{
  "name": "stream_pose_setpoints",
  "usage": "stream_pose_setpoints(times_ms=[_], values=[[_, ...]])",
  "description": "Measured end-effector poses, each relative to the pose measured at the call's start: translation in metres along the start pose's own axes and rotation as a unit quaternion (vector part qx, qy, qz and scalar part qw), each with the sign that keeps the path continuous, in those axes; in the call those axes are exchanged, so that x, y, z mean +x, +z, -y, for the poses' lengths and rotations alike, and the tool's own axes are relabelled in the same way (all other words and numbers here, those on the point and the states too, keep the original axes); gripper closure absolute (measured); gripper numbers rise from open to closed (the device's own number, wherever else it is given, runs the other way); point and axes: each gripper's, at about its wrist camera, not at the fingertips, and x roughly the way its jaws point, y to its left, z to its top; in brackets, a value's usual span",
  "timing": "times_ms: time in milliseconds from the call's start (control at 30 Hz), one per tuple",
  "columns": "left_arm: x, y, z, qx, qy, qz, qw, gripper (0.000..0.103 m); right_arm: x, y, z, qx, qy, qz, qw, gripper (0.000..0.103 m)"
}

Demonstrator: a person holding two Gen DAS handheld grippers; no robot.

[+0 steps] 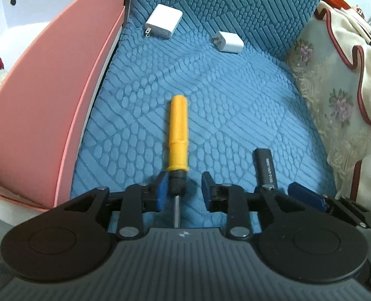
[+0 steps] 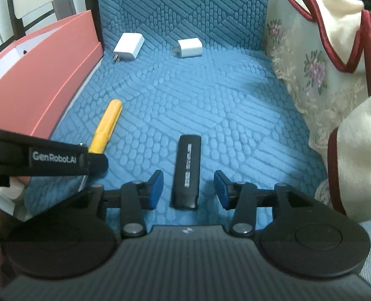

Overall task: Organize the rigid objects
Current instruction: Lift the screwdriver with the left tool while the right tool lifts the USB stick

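Quilted blue cushion point(image 1: 235, 105); pink box point(image 1: 40, 115) cut off at left. Yellow-handled screwdriver point(image 1: 178, 130), shaft partly hidden, lies loose betw. part-open left gripper point(image 1: 183, 190). Black stick point(image 2: 186, 173) lies betw. part-open right gripper point(image 2: 189, 188), untouched.

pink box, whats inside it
From the left wrist view the pink box shows only a white inner wall with a small dark hole at the top; its tall pink side covers the bottom, so any contents cannot be seen.
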Motion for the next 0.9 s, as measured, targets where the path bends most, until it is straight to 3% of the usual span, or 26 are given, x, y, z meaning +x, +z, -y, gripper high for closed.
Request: stream_pose_setpoints(times_ms=[100, 133, 200, 400, 767, 900], values=[[0.002, 0.006, 0.003, -0.004, 0.004, 0.009, 0.9999, 0.064, 0.009, 0.006, -0.002, -0.007, -0.004, 0.001, 1.0, 0.06], [0.003, 0.008, 0.004, -0.005, 0.006, 0.011, 0.9999, 0.064, 0.014, 0.006, -0.002, -0.007, -0.006, -0.005, 1.0, 0.069], [0.005, 0.011, 0.006, -0.002, 0.015, 0.015, 0.9998, 0.064, 0.019, 0.008, -0.003, -0.009, -0.008, -0.003, 1.0, 0.075], [0.015, 0.016, 0.006, 0.013, 0.033, 0.016, 0.9992, 0.064, 0.021, 0.012, -0.003, -0.013, -0.028, -0.005, 1.0, 0.076], [0.032, 0.022, 0.017, 0.047, 0.053, 0.039, 0.9967, 0.065, 0.025, 0.018, 0.007, 0.017, -0.005, -0.021, 1.0, 0.076], [0.036, 0.025, 0.021, 0.061, 0.07, 0.045, 0.9946, 0.079, 0.026, 0.023, 0.012, 0.027, 0.004, -0.025, 0.999, 0.076]])
